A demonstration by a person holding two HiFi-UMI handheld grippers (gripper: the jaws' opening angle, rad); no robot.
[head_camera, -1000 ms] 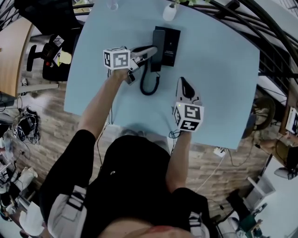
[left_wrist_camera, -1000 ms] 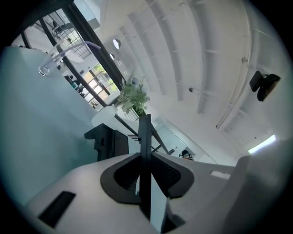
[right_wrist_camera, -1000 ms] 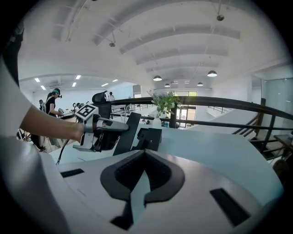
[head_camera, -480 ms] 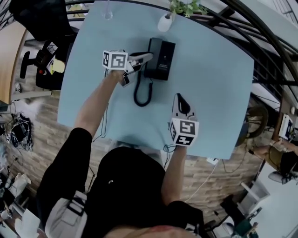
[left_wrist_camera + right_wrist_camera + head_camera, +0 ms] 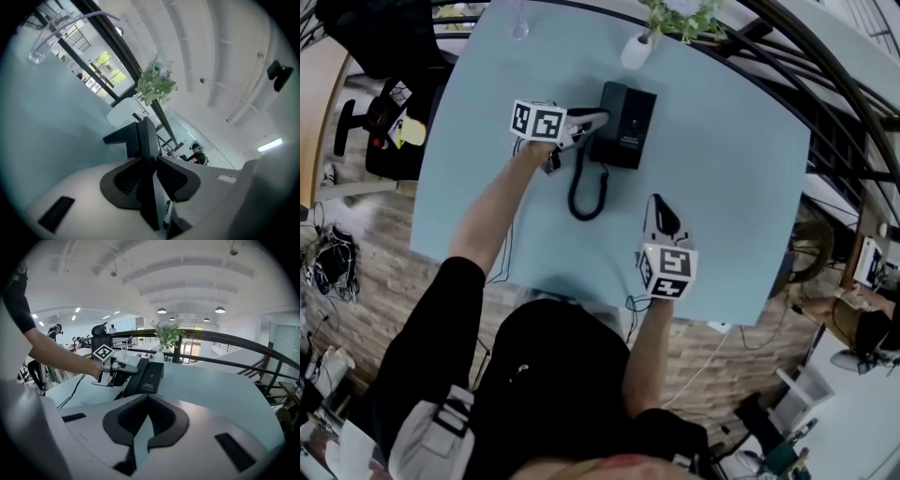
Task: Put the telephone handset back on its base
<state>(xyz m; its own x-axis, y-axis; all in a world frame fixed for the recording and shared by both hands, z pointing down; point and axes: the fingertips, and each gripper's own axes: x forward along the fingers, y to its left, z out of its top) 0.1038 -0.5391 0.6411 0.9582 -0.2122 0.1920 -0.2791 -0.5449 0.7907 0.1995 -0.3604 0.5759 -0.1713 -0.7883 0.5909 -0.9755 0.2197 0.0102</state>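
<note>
The black telephone base (image 5: 636, 127) sits at the far middle of the pale blue table (image 5: 731, 169). The handset (image 5: 607, 122) lies along the base's left side, and its coiled cord (image 5: 581, 192) loops toward me. My left gripper (image 5: 598, 118) reaches in from the left. Its jaws are opening, with the handset (image 5: 146, 140) as a dark slab between the pads and a thin gap on the right side. My right gripper (image 5: 659, 208) hovers nearer to me, right of the cord, shut and empty. The right gripper view shows the handset (image 5: 137, 373) on the base (image 5: 152, 376).
A white vase with a green plant (image 5: 636, 49) stands just behind the phone. A clear glass (image 5: 517, 28) is at the far left corner. A dark railing (image 5: 825, 103) curves along the table's right. Office chairs (image 5: 384, 122) stand to the left.
The handset stays on the base with my left gripper still at it. The view has shifted slightly. The right gripper has hardly moved.
</note>
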